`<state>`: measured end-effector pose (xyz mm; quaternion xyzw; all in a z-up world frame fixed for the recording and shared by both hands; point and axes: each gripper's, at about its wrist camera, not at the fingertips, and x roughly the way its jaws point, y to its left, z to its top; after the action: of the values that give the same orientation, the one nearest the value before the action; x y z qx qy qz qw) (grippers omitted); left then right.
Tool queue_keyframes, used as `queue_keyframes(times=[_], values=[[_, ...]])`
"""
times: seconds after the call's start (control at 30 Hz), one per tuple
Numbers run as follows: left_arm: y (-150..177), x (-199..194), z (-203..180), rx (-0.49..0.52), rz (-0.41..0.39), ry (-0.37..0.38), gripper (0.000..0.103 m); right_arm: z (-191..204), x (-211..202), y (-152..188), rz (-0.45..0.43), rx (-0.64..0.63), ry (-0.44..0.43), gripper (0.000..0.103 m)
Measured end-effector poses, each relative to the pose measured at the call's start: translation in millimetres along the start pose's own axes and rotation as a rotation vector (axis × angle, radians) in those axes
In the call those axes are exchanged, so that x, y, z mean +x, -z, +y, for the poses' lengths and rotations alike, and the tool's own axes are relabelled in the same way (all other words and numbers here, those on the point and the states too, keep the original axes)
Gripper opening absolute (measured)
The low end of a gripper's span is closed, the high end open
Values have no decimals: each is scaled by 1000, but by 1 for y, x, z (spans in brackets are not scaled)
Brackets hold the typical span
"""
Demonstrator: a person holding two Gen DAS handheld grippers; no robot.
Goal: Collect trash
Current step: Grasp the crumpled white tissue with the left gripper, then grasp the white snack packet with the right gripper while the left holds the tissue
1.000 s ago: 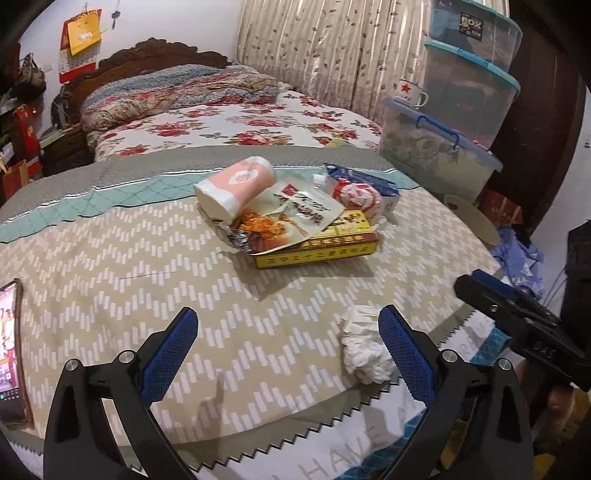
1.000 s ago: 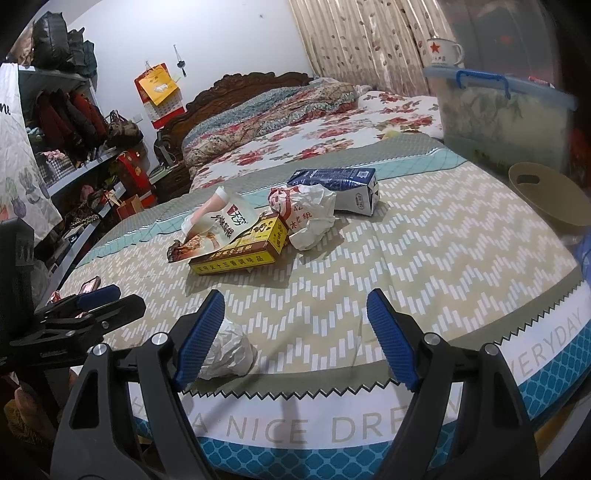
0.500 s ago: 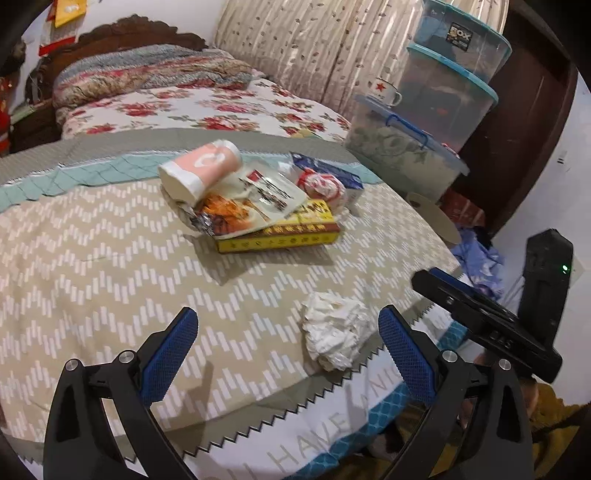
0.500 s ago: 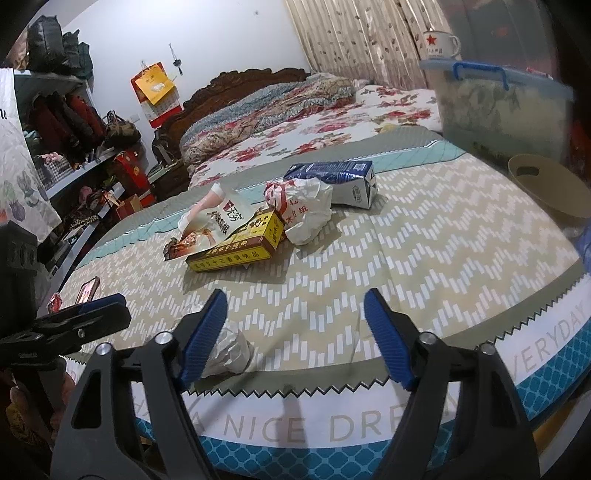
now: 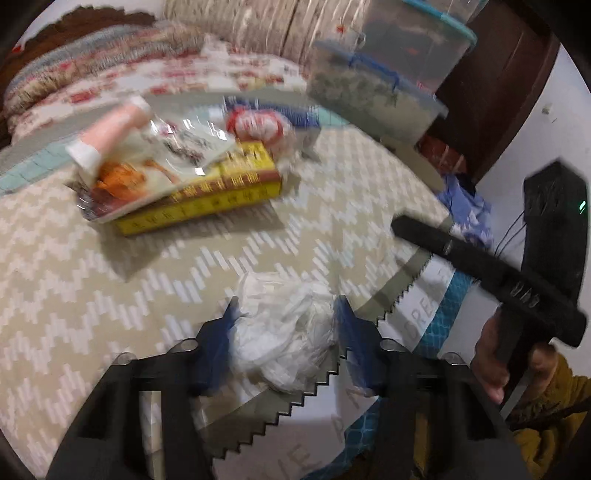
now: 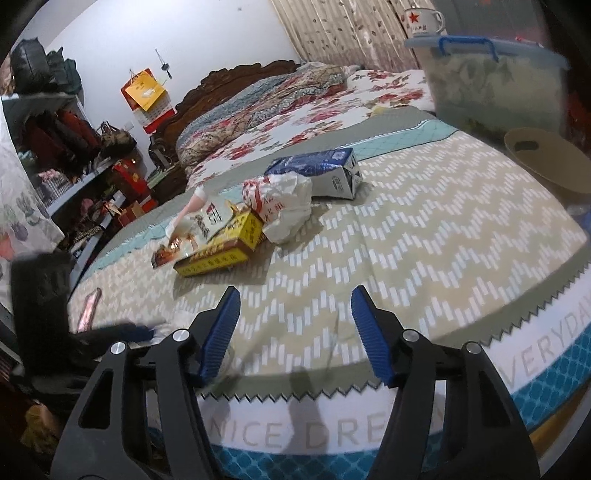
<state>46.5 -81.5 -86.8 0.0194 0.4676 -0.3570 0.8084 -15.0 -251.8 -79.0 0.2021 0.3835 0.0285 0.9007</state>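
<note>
White crumpled tissue wad (image 5: 286,328), soft, light: your left hand-held gripper (image 5: 284,325) clenches its middle; right hand-held gripper (image 6: 295,325) released, near the bed (image 6: 424,229) edge.

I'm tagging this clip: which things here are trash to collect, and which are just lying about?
Trash:
crumpled tissue, between the left gripper's fingers
yellow box
snack wrapper
white bag
blue carton

Lying about:
phone
storage bin
mug
tan basket, perhaps where the trash goes

The right gripper is open and holds nothing.
</note>
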Motion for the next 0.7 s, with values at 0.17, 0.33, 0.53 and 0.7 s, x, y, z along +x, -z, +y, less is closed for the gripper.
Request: queue_keyframes(times=[0.17,0.33,0.53,0.7], values=[[0,-23,10,-21,-80,3,46,9,17,-25,22,-28,-56,64],[-1,-49,42,-117,-138,-30,46,47,49,-60,69,-120,-157,61],[-2,-61,77,-220,-156,-42,46,86,108,-104,185,-269,-217,62],[-2,-62,81,-221,-155,-41,47,100,170,-132,317,-311,-190,67]])
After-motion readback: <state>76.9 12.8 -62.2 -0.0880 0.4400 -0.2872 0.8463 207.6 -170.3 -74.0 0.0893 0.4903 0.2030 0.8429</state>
